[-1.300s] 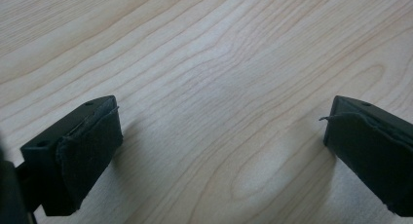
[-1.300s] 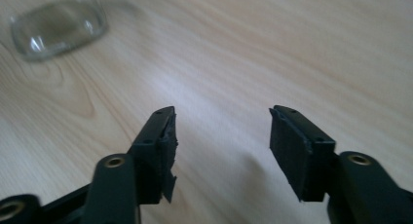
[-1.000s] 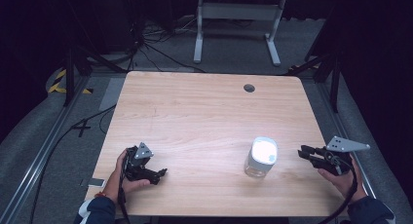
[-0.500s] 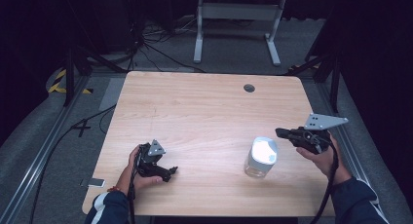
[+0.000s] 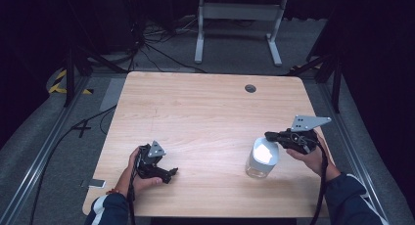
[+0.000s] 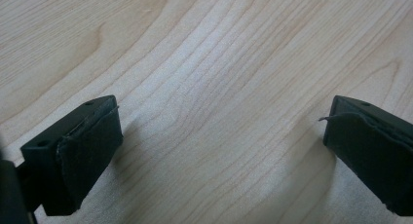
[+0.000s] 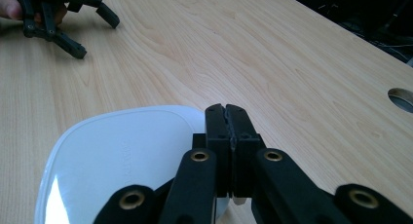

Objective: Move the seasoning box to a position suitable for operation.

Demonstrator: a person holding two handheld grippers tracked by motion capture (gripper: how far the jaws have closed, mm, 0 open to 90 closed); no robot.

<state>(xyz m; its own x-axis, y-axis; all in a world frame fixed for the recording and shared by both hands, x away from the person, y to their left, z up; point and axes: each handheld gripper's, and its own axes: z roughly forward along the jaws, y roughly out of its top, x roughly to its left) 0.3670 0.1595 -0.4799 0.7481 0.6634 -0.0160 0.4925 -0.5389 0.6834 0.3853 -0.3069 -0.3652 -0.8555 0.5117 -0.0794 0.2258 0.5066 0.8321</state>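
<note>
At the near left of the wooden surface (image 5: 205, 112), the left tool (image 5: 171, 174) rests low in a hand (image 5: 134, 173), its jaws spread wide with nothing but bare wood grain between them. Well apart to its right stands a clear jar (image 5: 261, 159) with a white lid (image 7: 122, 160) (upright, near the front edge). The right tool (image 5: 270, 136) hangs just over the lid's far-right rim; its jaws have just closed and meet pad to pad, gripping nothing. A round cable hole (image 5: 250, 88) lies farther back, beyond the right tool.
</note>
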